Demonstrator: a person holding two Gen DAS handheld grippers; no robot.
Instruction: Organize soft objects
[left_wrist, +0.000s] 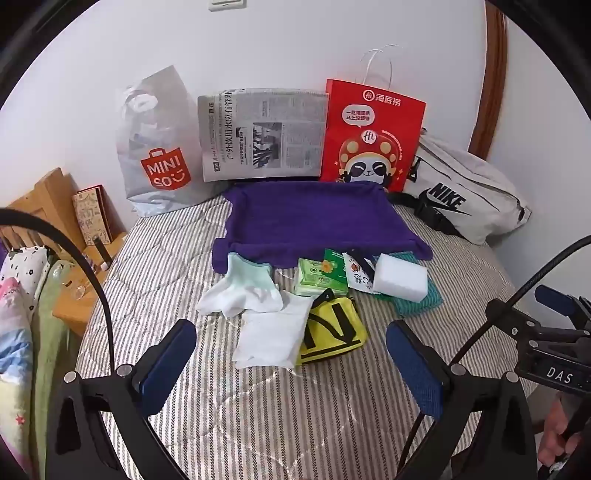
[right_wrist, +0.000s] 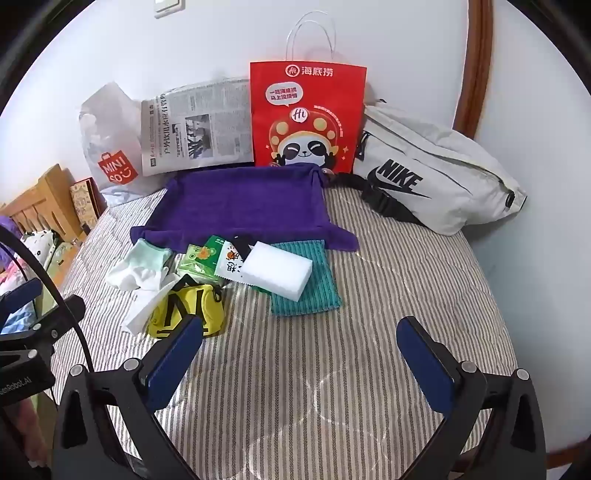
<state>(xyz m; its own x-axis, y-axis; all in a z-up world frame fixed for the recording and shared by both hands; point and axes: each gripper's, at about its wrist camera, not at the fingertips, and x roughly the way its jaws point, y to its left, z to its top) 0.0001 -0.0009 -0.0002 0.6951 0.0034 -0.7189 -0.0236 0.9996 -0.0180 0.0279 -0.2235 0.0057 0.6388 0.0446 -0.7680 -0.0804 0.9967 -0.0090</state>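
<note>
Quilted striped cloth bedspread (right_wrist: 369, 295), matt. On it: a plush purple towel (right_wrist: 240, 206); before the towel, a smooth white foam sponge (right_wrist: 277, 269) on a ribbed teal cloth (right_wrist: 310, 295). Behind the towel: a glossy red paper bag (right_wrist: 306, 110), matt newspaper (right_wrist: 195, 125) and a crinkled plastic bag (left_wrist: 155, 147).

The teal cloth (left_wrist: 419, 301) lay mostly hidden under the white sponge (left_wrist: 399, 277) in the left wrist view. The small print on the newspaper (right_wrist: 195, 127) was too fine to read. A wall switch (left_wrist: 227, 4) was cut off by the top edge.
</note>
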